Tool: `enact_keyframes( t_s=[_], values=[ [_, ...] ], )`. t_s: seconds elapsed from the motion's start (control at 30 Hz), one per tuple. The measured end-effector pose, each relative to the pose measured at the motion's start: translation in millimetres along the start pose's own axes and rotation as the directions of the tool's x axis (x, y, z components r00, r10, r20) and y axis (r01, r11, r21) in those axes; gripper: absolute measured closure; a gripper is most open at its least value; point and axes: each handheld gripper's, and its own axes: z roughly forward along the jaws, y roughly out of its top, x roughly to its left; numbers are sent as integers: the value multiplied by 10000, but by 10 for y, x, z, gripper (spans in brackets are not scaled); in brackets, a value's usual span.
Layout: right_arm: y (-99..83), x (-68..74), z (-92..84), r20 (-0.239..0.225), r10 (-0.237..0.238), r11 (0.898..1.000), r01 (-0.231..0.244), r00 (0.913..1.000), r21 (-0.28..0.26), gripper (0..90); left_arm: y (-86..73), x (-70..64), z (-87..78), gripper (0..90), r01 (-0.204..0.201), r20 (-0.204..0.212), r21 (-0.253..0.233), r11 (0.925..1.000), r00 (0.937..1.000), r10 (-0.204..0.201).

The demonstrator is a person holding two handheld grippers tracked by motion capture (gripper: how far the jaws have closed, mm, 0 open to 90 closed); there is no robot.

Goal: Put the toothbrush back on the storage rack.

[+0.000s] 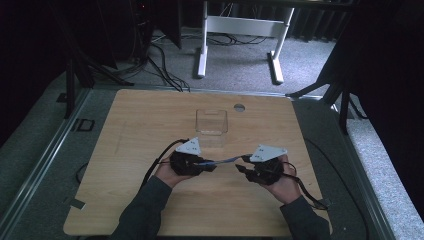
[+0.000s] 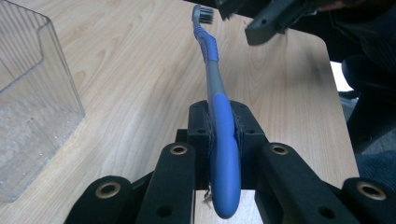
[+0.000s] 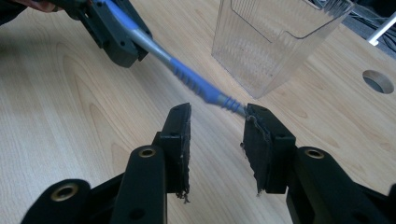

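Left gripper (image 2: 223, 140) clenched on toothbrush (image 2: 215, 88) handle, holding it level above table (image 1: 150, 120), head toward 3 o'clock for handover. Right gripper (image 3: 217, 140) released, jaws straddling head end, not pinching. Clear bin (image 1: 211, 121) at 12 o'clock, likely destination.

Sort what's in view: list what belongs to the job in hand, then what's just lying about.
In the job:
- toothbrush, clamped in the left gripper
- right gripper, jaws open at the brush head
- clear plastic container, close behind the grippers, possibly the destination

Lying about:
- white desk frame on the floor
- floor cables
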Motion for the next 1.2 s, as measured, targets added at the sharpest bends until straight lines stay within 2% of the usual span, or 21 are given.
enact_keyframes(
  t_s=[0.27, 0.37, 0.6, 0.83, 1.0, 1.2],
  values=[
    [-52, 10, 55, -63, 306, 9995, -307, 9995, -103, 584, 9, 20, -33, 809, 211, -128, -306, 9993, 9997, -215],
    [-74, 15, 82, -111, 554, 9982, -556, 9984, -215, 566, 17, 27, -45, 809, 294, -127, -524, 9982, 9995, -301],
    [-99, 25, 156, -145, 855, 9959, -859, 9962, -296, 526, 30, 31, -45, 808, 327, -150, -630, 9975, 9993, -337],
    [-87, 1, 175, -280, 1235, 9897, -1252, 9919, -693, 500, 53, 30, -40, 808, 339, -119, -811, 9961, 9993, -350],
    [-81, 4, 183, -343, 1301, 9887, -1323, 9909, -709, 494, 60, 30, -35, 807, 354, -114, -854, 9957, 9993, -365],
    [-67, 2, 192, -501, 1444, 9852, -1484, 9882, -858, 432, 63, 27, -28, 807, 368, -93, -924, 9950, 9992, -378]
  ],
)
